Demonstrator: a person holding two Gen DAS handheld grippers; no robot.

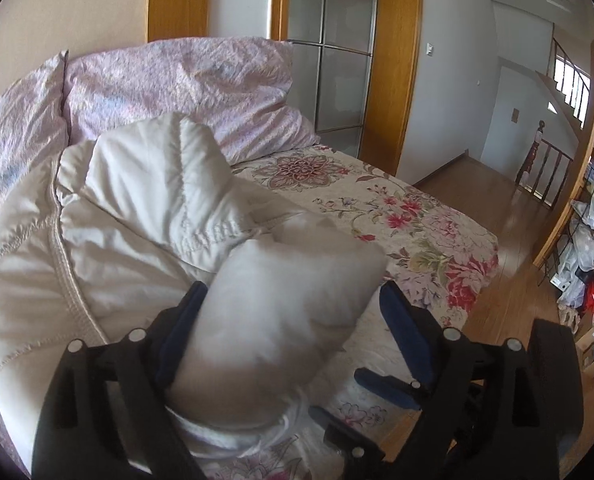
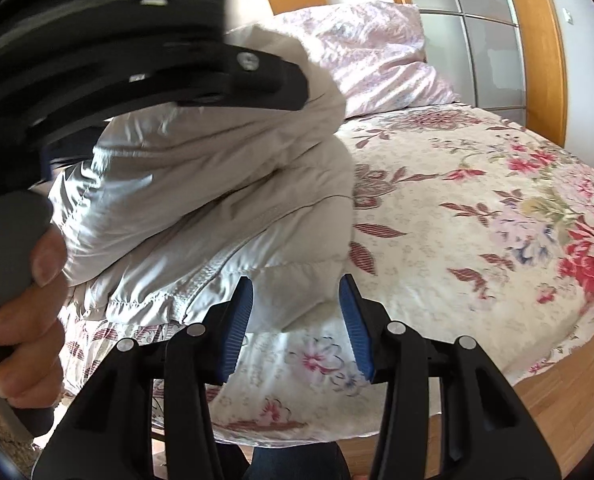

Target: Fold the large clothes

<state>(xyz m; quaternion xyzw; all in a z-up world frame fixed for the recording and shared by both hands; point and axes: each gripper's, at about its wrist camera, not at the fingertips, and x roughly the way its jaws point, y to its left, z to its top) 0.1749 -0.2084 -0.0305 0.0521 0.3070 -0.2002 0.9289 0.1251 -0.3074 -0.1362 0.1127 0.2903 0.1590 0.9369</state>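
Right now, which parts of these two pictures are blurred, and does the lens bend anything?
Left wrist view: the jacket fold between the left gripper fingers is smeared; the door frame bows. Right wrist view: the other black gripper body at upper left is streaked, the bedspread soft.

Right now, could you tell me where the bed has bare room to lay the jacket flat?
The floral bedspread lies bare from the white puffer jacket across to the bed's far edge by the wooden floor, and up to the pink pillow. It is crowded by the pillows, where the bundled jacket sits against the pink quilt.
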